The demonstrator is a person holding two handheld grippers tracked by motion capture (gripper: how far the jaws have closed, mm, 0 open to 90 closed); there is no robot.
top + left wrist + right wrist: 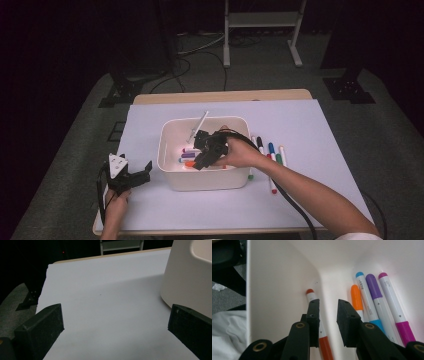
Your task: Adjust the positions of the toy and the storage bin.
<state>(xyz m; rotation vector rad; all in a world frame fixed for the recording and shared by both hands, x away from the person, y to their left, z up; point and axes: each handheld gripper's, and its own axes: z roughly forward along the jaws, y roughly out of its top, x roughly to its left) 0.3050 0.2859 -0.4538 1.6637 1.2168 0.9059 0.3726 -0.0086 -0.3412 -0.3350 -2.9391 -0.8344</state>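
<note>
work in hand: markers go from the table into the white bin, judging by how they lie
done: several markers lie on the bin floor at centre frame of the high view; the right gripper view shows an orange marker, a blue-capped marker, a purple marker and a pink marker side by side, right of centre
right gripper: inside the bin, jaws slightly apart with nothing between them; the red-orange marker lies along the bin wall just under the left jaw, seemingly let go
left: a row of markers on the table, just right of the bin
left gripper: jaws wide open over bare table, bin at the right edge
hard to tell: the hand covers part of the bin floor in the high view, so the count is unsure; the colours there wash out; whether the jaw touches the red-orange marker
</note>
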